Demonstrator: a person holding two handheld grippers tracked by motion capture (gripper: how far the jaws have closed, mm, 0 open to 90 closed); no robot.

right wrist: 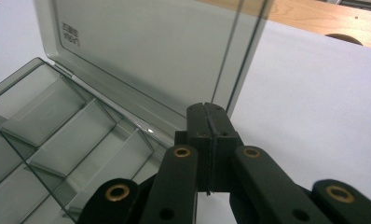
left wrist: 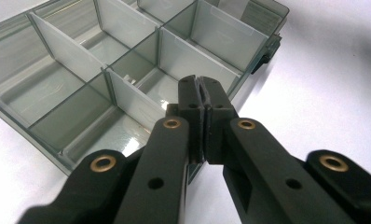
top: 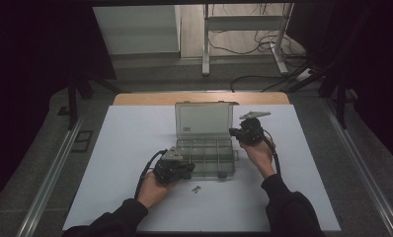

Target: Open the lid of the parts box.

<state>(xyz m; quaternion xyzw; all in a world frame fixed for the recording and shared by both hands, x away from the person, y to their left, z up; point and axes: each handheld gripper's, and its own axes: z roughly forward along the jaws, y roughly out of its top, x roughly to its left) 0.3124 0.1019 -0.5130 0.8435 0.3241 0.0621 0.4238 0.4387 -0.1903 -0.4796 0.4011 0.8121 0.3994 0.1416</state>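
Left hand-held gripper [top: 184, 169]: jaws fully closed, pads pressed together, nothing between them. In the left gripper view its tip [left wrist: 203, 88] sits at the near front wall of the box, at or just over the rim; whether it touches cannot be told. Right hand-held gripper [top: 235, 132]: jaws likewise closed and empty, tip [right wrist: 207, 114] just beside the right edge of the raised lid.

Worktop [top: 130, 148]: white, flat and smooth; a light box is judged likely to slide on it when pushed.

Box [top: 205, 157]: clear smoky plastic organiser, mid-worktop, between the two hands. Compartments appear empty, so it is judged very light. Thin walls are stiff but brittle; a hard pinch could crack them or flex them out of the jaws. Surface is glossy and likely slippery to the pads.

Lid [top: 203, 119]: open, standing near upright on the rear hinge. It is judged a thin, springy panel that swings freely. Best contact is a push on its free top edge or right edge, with the base steadied at the front wall.

Dividers [left wrist: 67, 51]: thin pale panels inside the box, not suitable for taking hold.

Small parts [top: 196, 188]: tiny dark items on the worktop just in front of the box; too small to identify. They would need a fingertip pinch, being light and easily flicked away.
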